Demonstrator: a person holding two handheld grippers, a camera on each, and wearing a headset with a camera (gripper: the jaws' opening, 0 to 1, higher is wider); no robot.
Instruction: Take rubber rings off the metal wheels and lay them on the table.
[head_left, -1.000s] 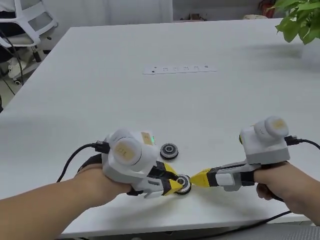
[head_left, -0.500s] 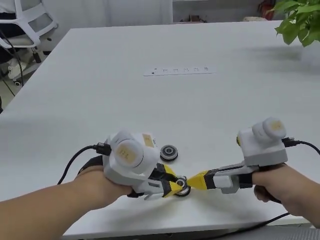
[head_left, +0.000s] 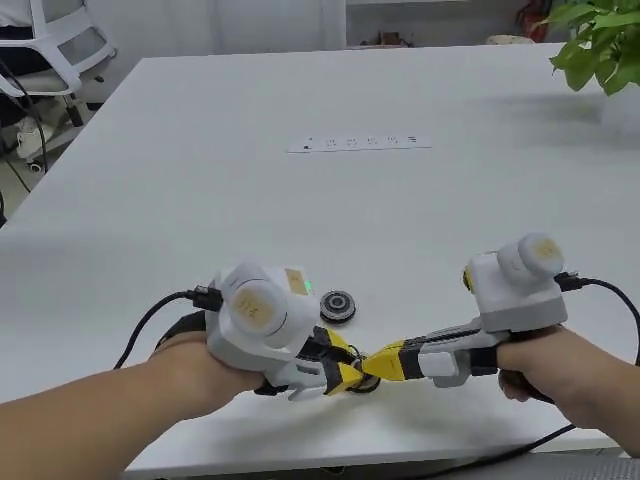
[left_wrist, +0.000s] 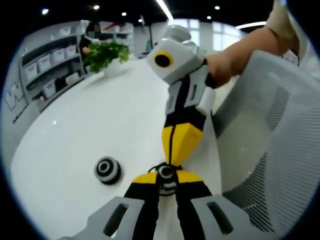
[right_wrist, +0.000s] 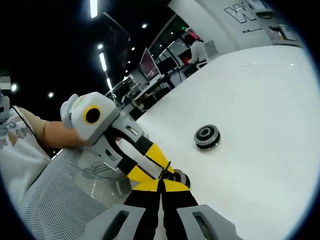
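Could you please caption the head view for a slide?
Left tongs hold a metal wheel, right tongs at its rim; second wheel nearby.

A broad white desk (head_left: 300, 220) carries a socket strip (head_left: 360, 142) near its far edge. A white mesh chair (head_left: 62, 45) stands off its far-left corner and a leafy plant (head_left: 598, 40) at its far-right corner. Strip lights (right_wrist: 93, 7) cross a dark ceiling.

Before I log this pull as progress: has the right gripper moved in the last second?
Yes: the right gripper moved left, nearer the loose wheel, which stayed put.
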